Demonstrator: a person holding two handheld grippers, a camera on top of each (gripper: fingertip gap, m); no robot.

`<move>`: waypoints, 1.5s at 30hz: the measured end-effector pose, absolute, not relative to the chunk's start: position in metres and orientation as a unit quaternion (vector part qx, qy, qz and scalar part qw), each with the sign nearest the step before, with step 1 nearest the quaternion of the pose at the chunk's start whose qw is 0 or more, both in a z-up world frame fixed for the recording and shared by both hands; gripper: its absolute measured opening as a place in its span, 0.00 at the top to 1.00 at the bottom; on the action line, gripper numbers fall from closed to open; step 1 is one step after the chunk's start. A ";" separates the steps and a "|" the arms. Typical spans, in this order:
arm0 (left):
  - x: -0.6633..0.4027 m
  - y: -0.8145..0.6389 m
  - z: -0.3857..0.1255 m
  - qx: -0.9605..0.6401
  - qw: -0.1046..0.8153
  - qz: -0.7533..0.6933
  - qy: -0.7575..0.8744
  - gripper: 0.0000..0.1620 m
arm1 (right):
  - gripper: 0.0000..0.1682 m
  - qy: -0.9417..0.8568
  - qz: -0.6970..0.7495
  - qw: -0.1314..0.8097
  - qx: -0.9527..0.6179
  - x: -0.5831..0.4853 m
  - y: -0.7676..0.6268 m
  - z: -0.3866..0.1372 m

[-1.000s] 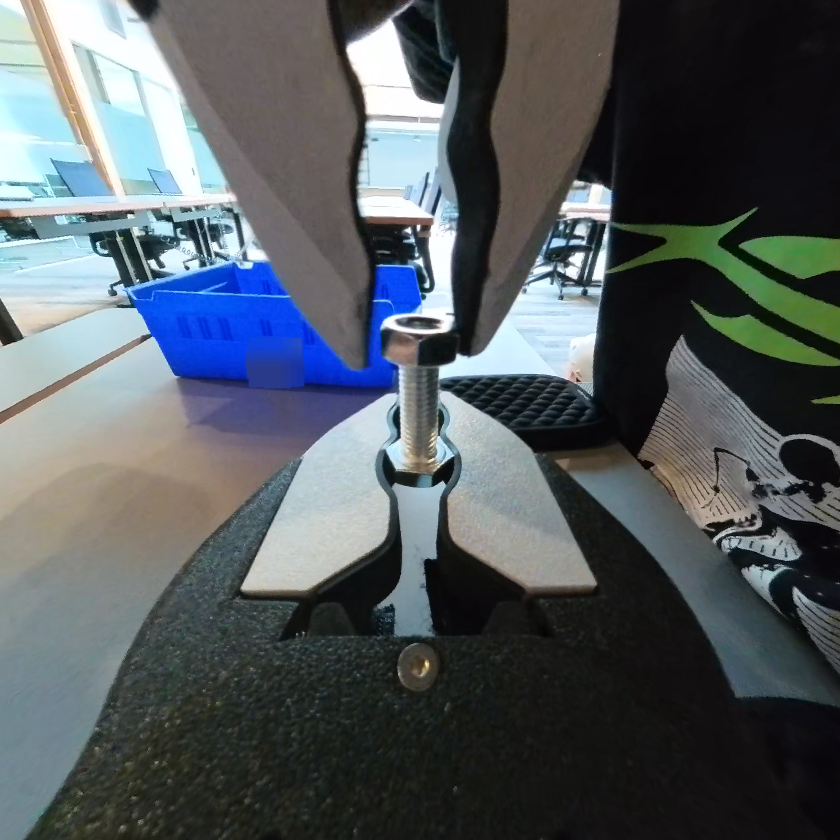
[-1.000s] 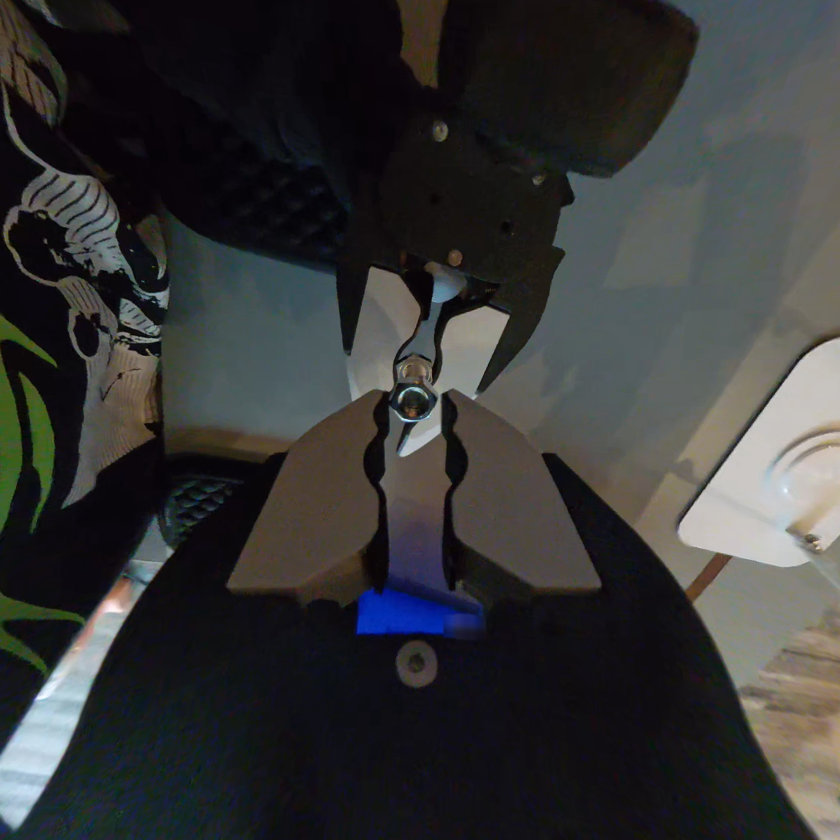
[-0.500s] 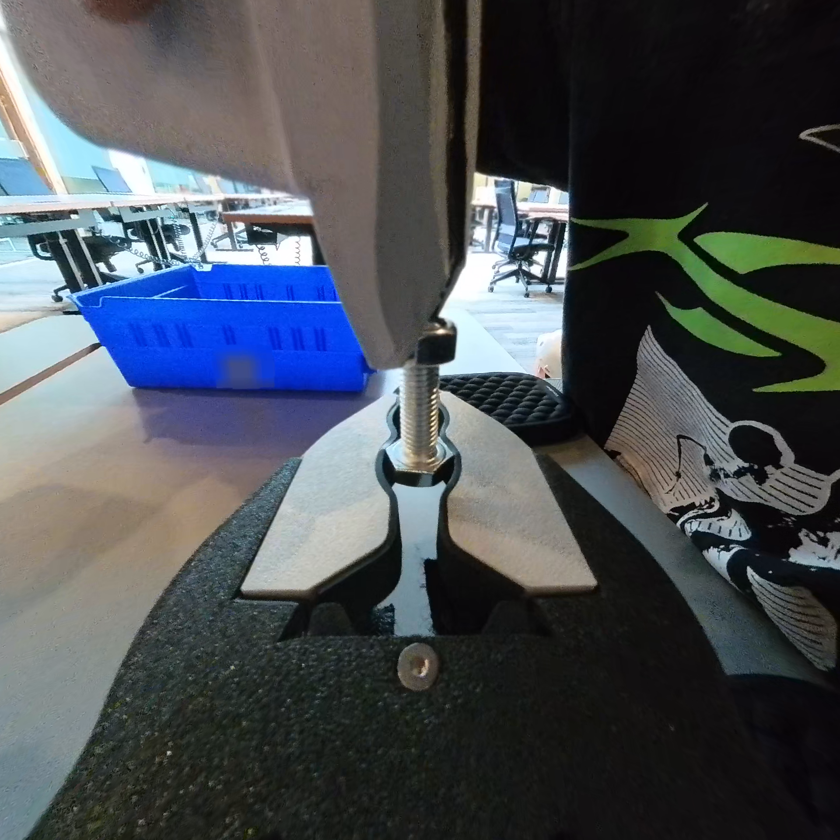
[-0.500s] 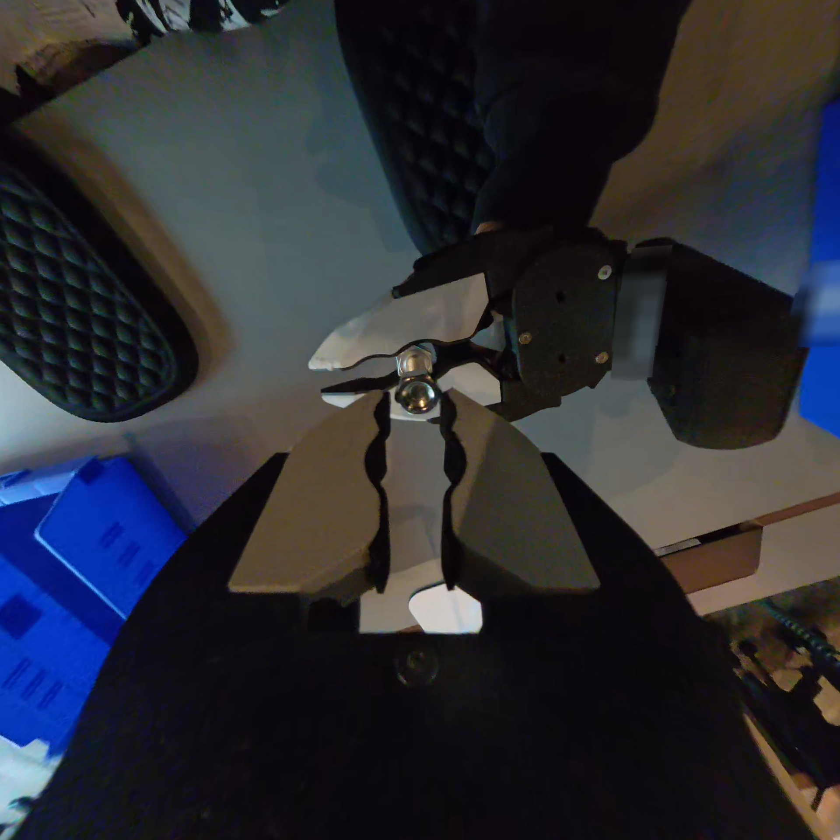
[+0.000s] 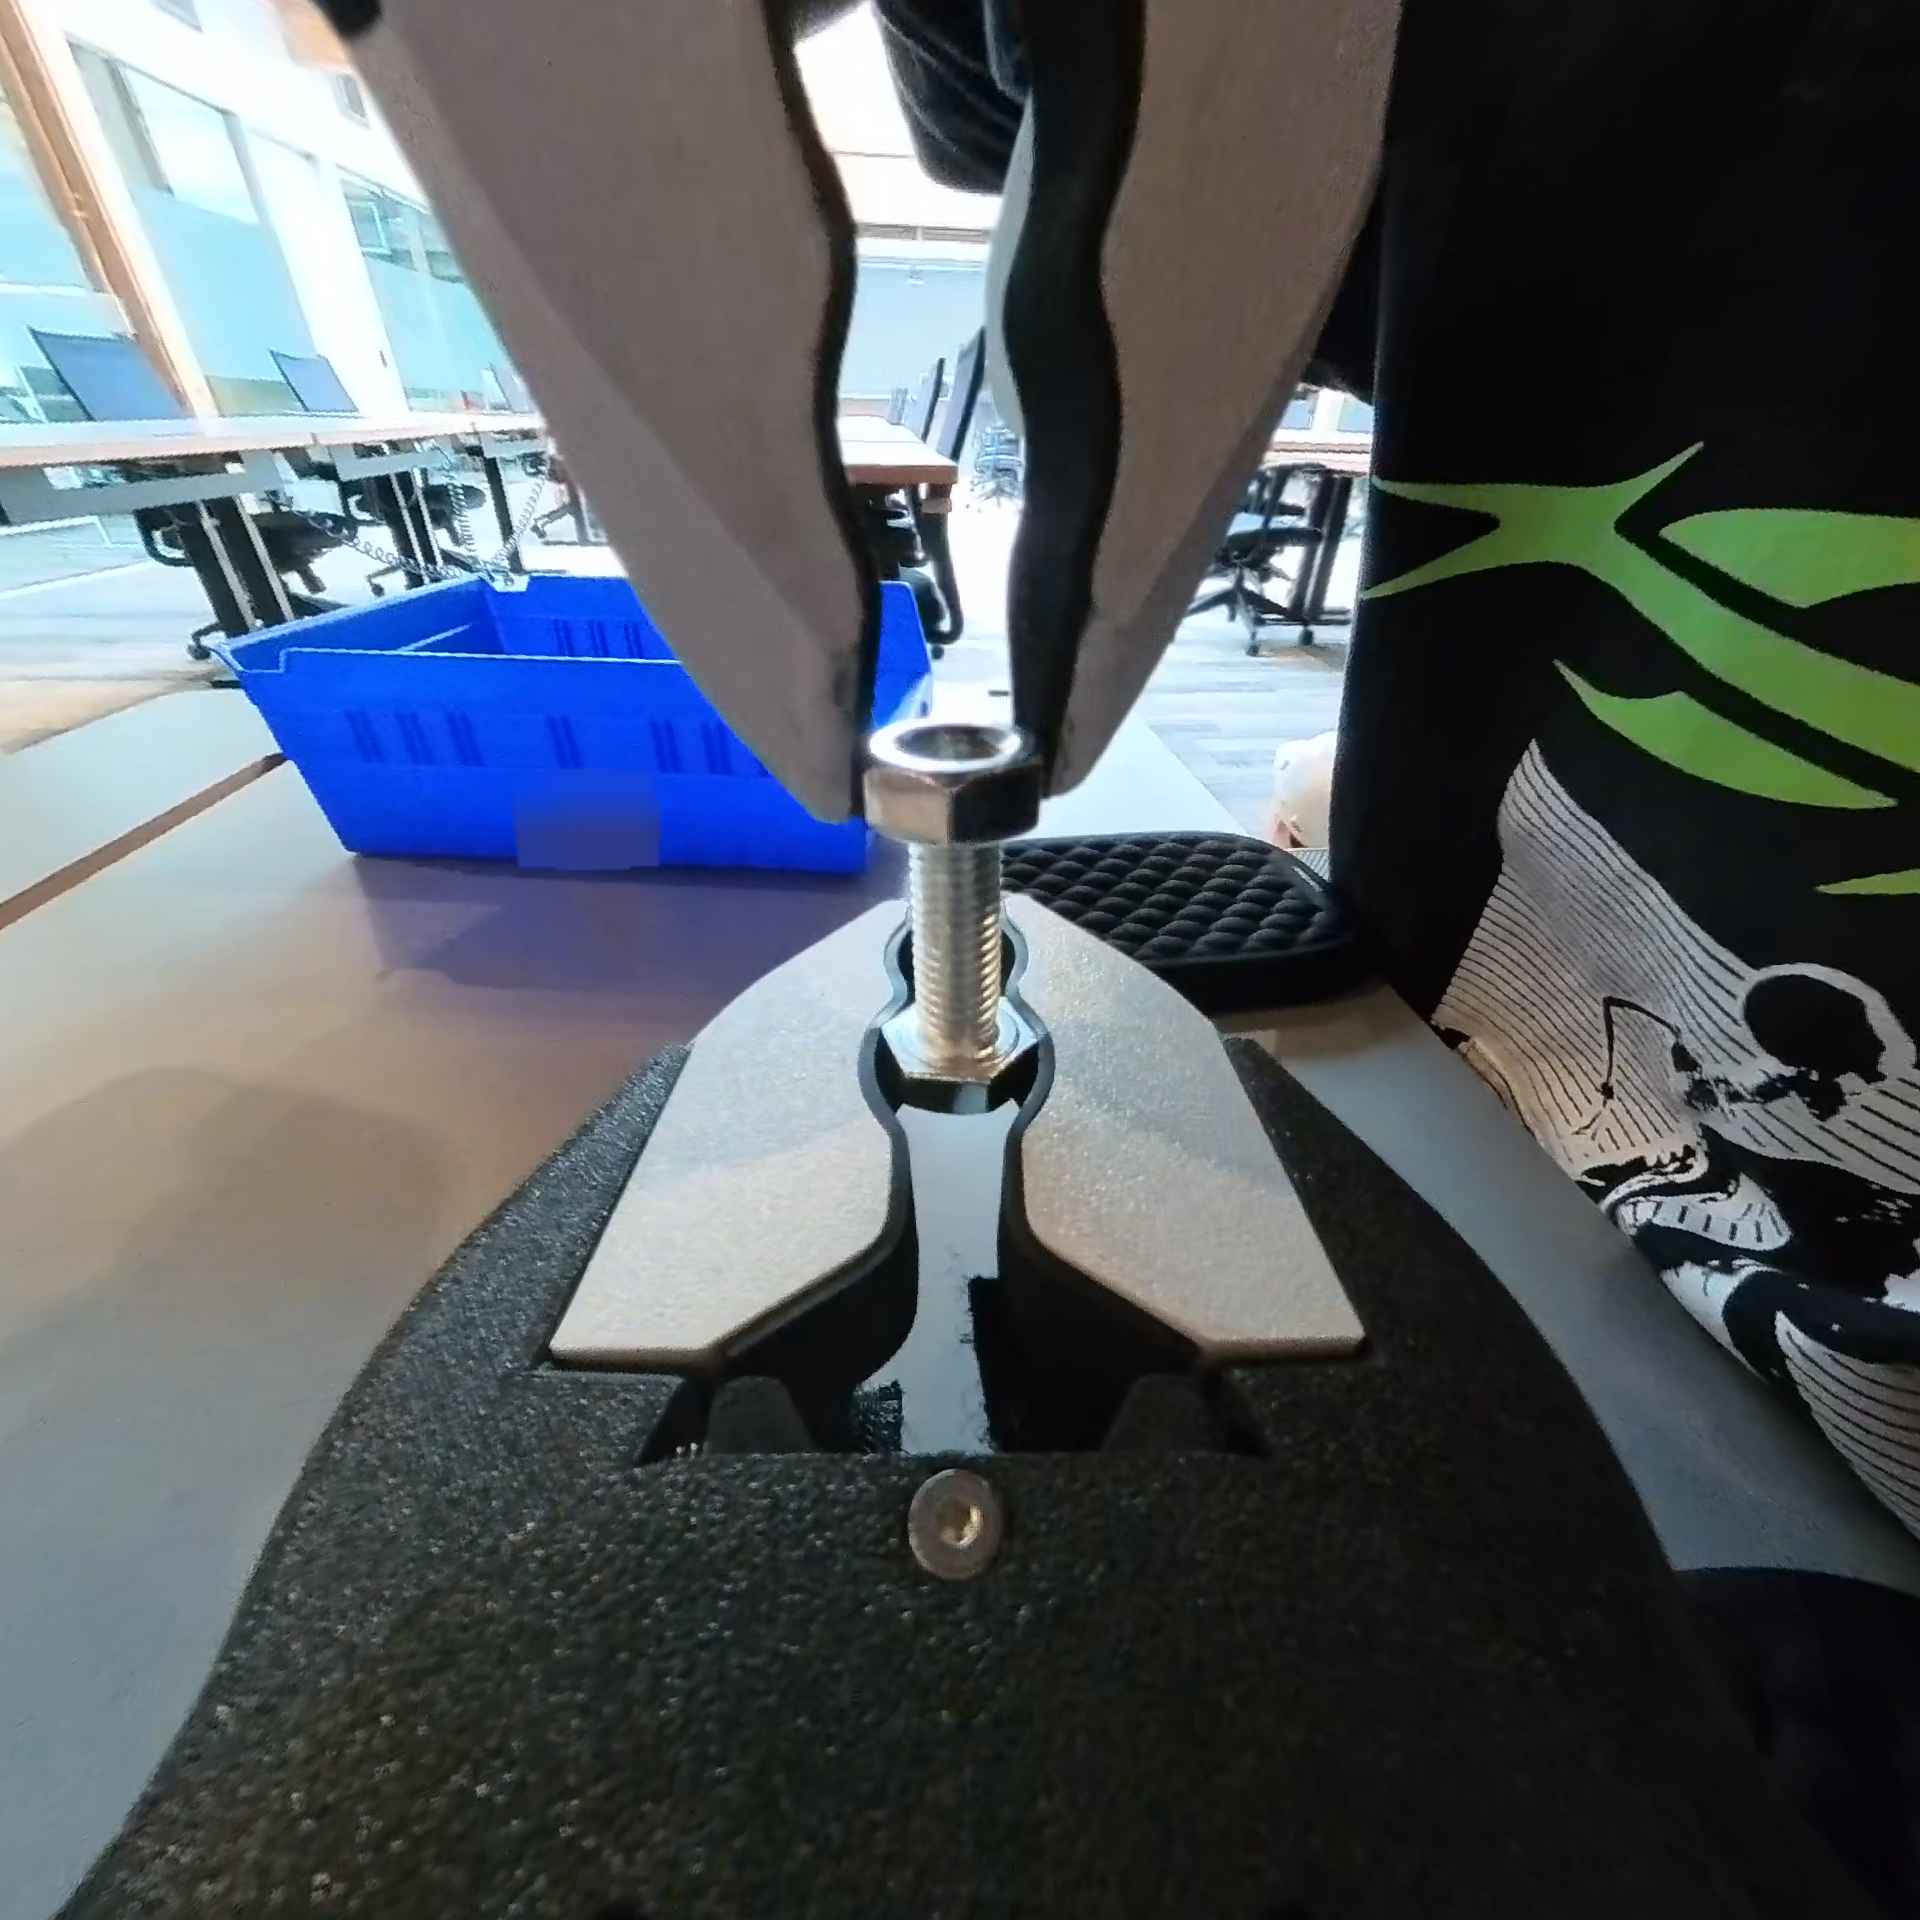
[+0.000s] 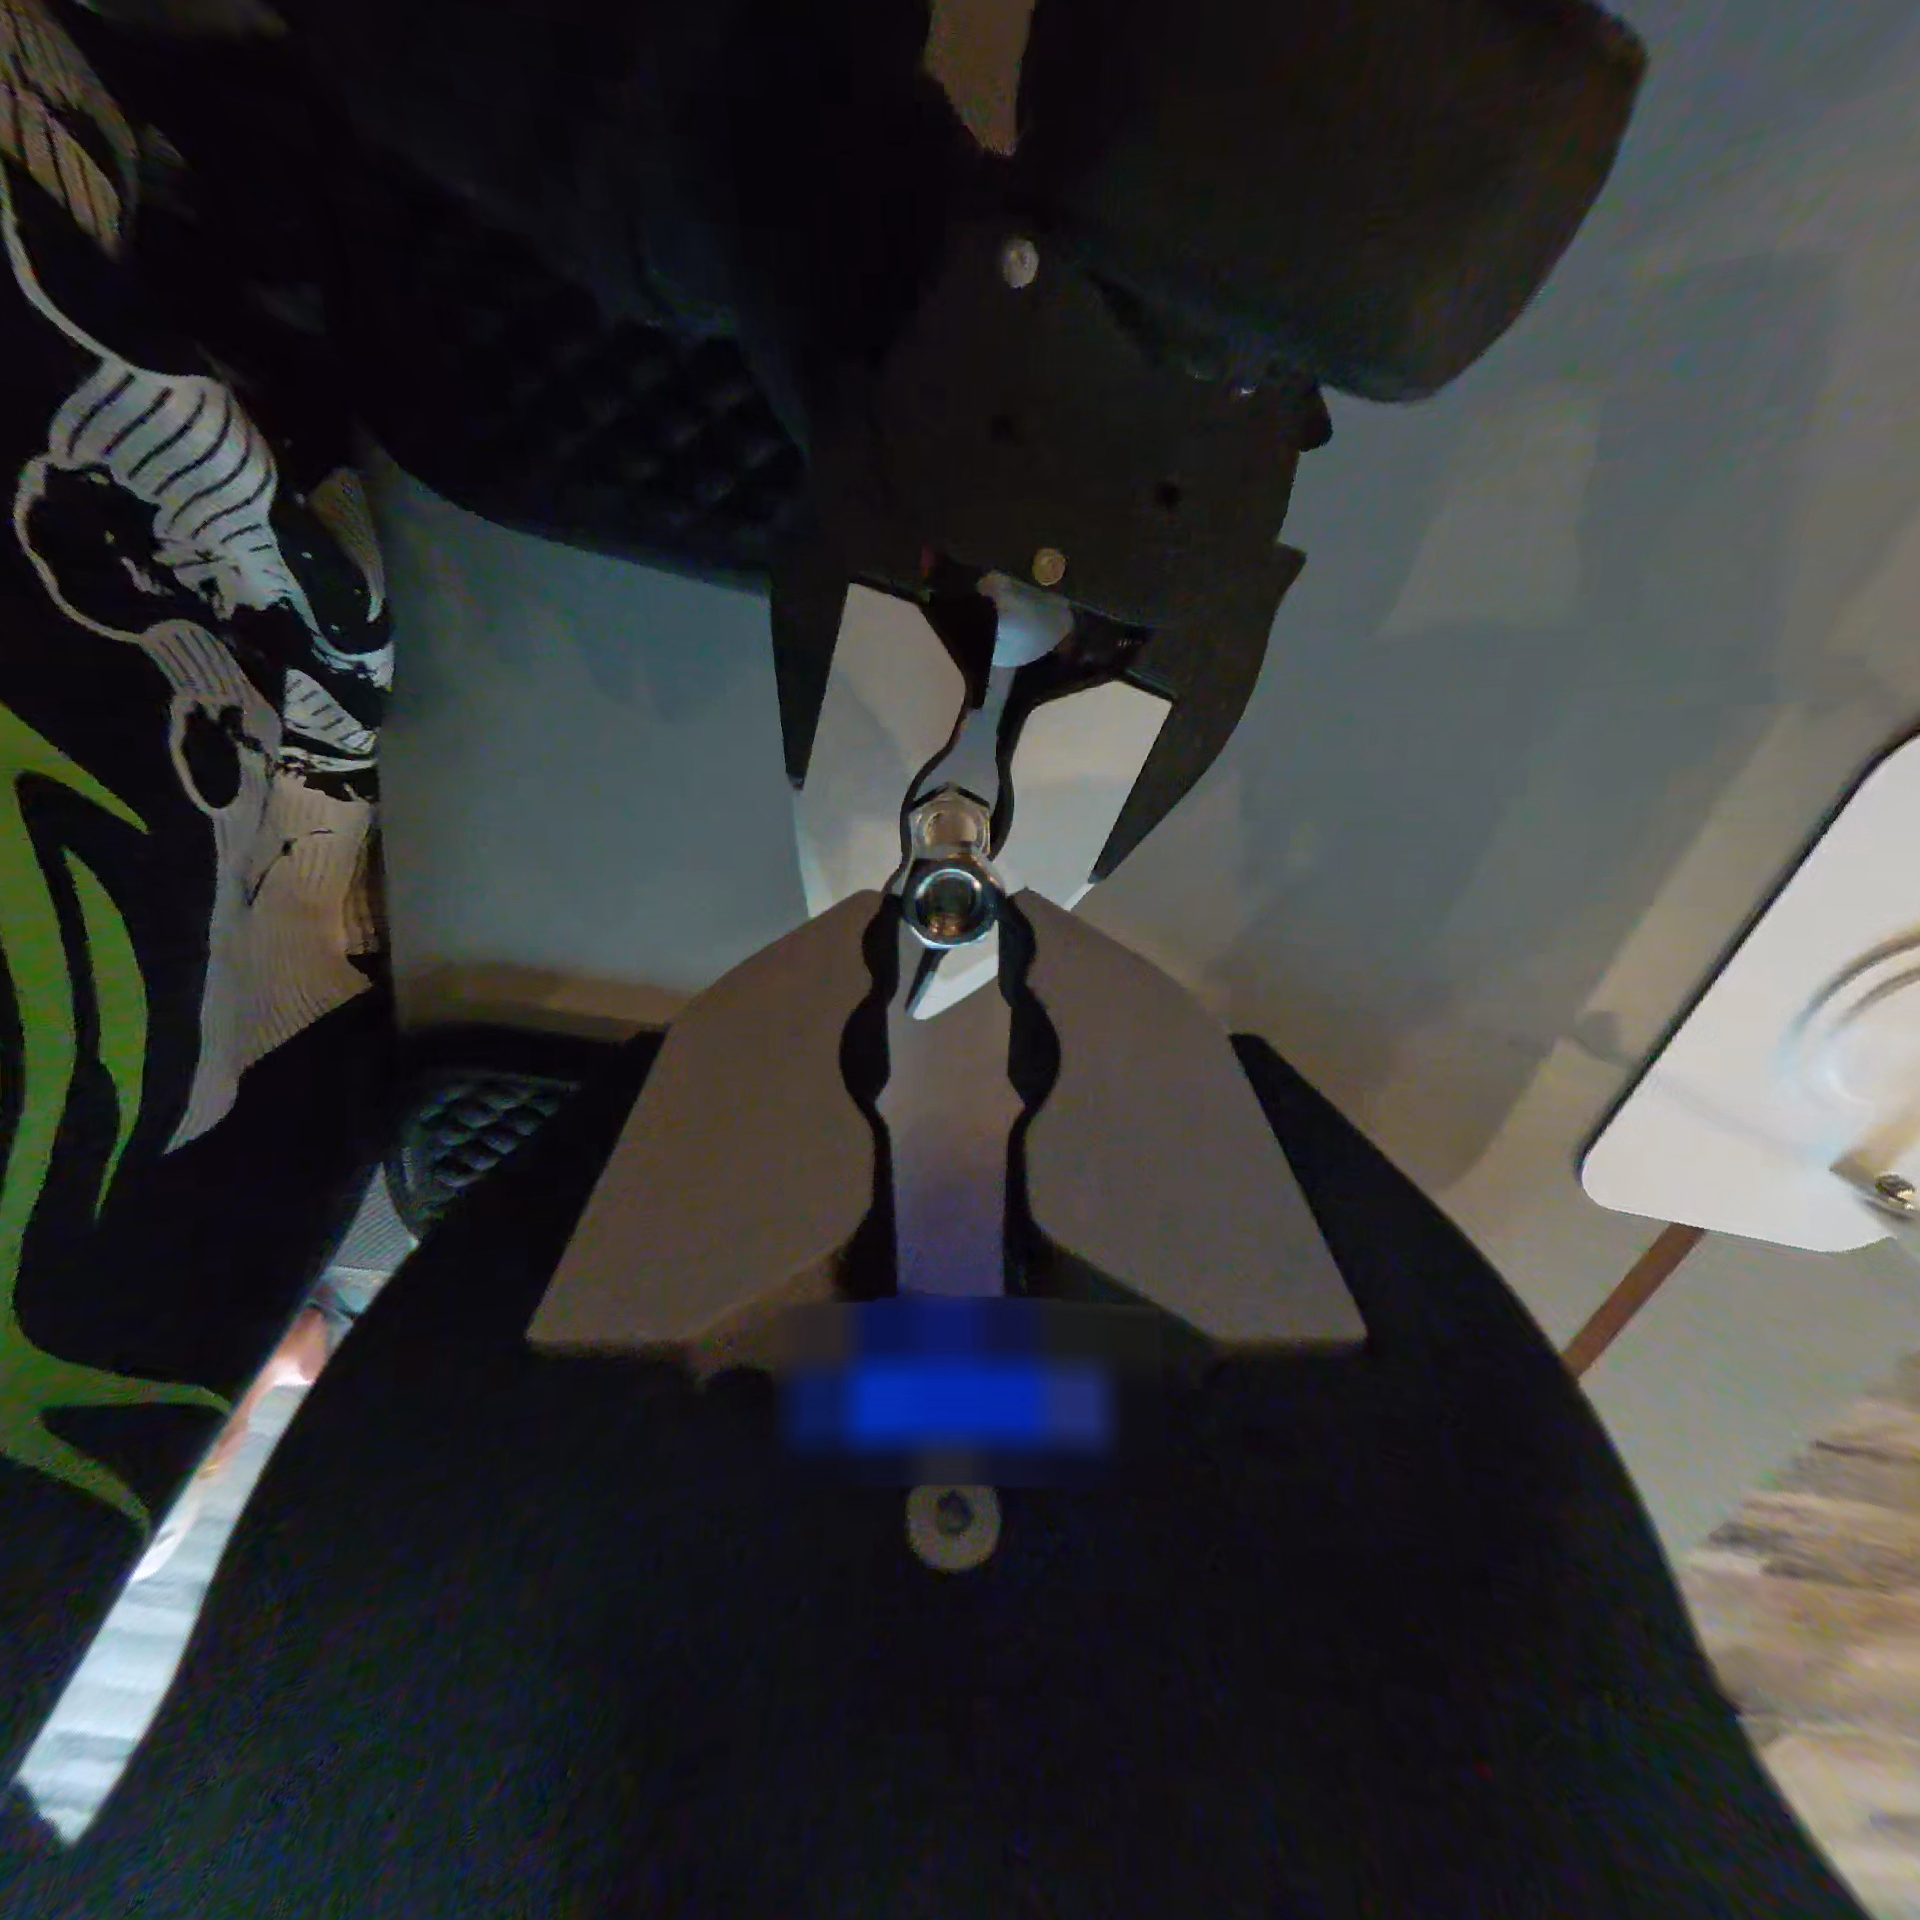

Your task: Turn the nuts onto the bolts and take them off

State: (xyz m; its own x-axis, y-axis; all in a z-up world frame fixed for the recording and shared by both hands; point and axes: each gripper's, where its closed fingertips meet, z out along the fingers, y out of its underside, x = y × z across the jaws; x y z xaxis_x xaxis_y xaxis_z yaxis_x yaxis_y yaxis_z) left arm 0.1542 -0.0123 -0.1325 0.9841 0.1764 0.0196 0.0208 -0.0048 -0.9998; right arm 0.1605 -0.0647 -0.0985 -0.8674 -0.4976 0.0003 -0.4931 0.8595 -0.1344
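A steel bolt (image 5: 954,956) stands upright, and my left gripper (image 5: 956,1023) is shut on its hex head. A steel nut (image 5: 951,795) sits on the bolt's top end. My right gripper (image 5: 951,790) comes down from above, its two grey fingertips pressed on either side of the nut. In the right wrist view I look down the bolt's axis. The nut (image 6: 948,906) is between my right gripper's tips (image 6: 948,914). The left gripper (image 6: 1039,582) holds the bolt beyond it.
A blue plastic bin (image 5: 499,727) stands on the grey table (image 5: 260,1091) behind the bolt. A black textured pad (image 5: 1174,914) lies at the table's edge. A person in a black printed shirt (image 5: 1662,727) is close on the right. A white plate-like object (image 6: 1714,1039) shows in the right wrist view. The grippers' ends are close to 6 cm from one another.
My right gripper swung about a quarter turn around the bolt's axis half a second ago. It is now back where it was a second ago. The left gripper and bolt barely moved.
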 end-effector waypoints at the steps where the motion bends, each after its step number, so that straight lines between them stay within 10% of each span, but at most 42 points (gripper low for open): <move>1: 0.155 -0.012 -0.132 -0.705 0.703 0.054 -0.069 0.93 | 0.89 0.962 -0.067 0.016 -0.264 0.161 -0.065 -0.098; 7: 0.159 -0.012 -0.129 -0.700 0.711 0.041 -0.059 0.93 | 0.75 0.861 -0.104 -0.018 -0.498 0.161 -0.074 -0.085; 17: 0.162 -0.010 -0.130 -0.703 0.708 0.034 -0.050 0.93 | 0.89 0.755 -0.073 0.018 -0.651 0.166 -0.067 -0.093; 31: 0.156 -0.009 -0.133 -0.710 0.699 0.055 -0.064 0.92 | 0.90 0.967 -0.082 0.039 -0.237 0.164 -0.064 -0.096; 34: 0.158 -0.010 -0.129 -0.702 0.709 0.048 -0.059 0.93 | 0.75 0.951 -0.095 0.007 -0.295 0.159 -0.070 -0.093; 45: 0.162 -0.008 -0.129 -0.703 0.708 0.036 -0.048 0.93 | 0.80 0.760 -0.079 0.011 -0.645 0.172 -0.070 -0.088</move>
